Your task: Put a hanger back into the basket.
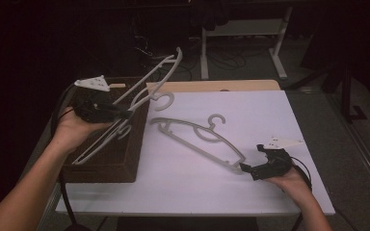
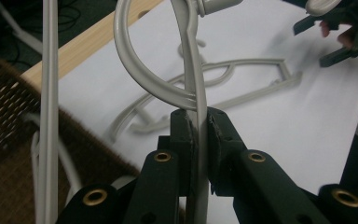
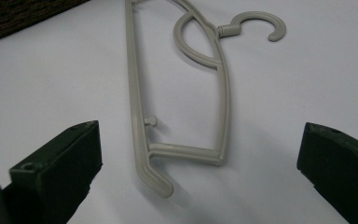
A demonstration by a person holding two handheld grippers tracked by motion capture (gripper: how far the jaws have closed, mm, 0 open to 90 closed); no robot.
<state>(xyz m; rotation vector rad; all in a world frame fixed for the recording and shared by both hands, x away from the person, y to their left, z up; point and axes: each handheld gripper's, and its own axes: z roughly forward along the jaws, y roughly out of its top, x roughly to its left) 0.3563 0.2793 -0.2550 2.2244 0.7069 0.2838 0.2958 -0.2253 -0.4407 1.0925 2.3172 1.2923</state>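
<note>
My left claw [image 2: 198, 122] is clenched on the shoulder bar of a grey hanger [image 1: 147, 91], holding it tilted in the air over the brown basket [image 1: 125, 163]. My right claw [image 3: 200, 154] is released, jaws wide apart around the end of a 2nd hanger [image 3: 179, 88] lying flat on the white table [image 1: 250, 115].

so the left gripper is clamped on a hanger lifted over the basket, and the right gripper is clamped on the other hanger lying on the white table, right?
Not quite. The left gripper is clamped on the raised hanger over the basket, but the right gripper is open: the right gripper view shows its jaws standing wide apart, either side of the flat hanger on the white table.
</note>
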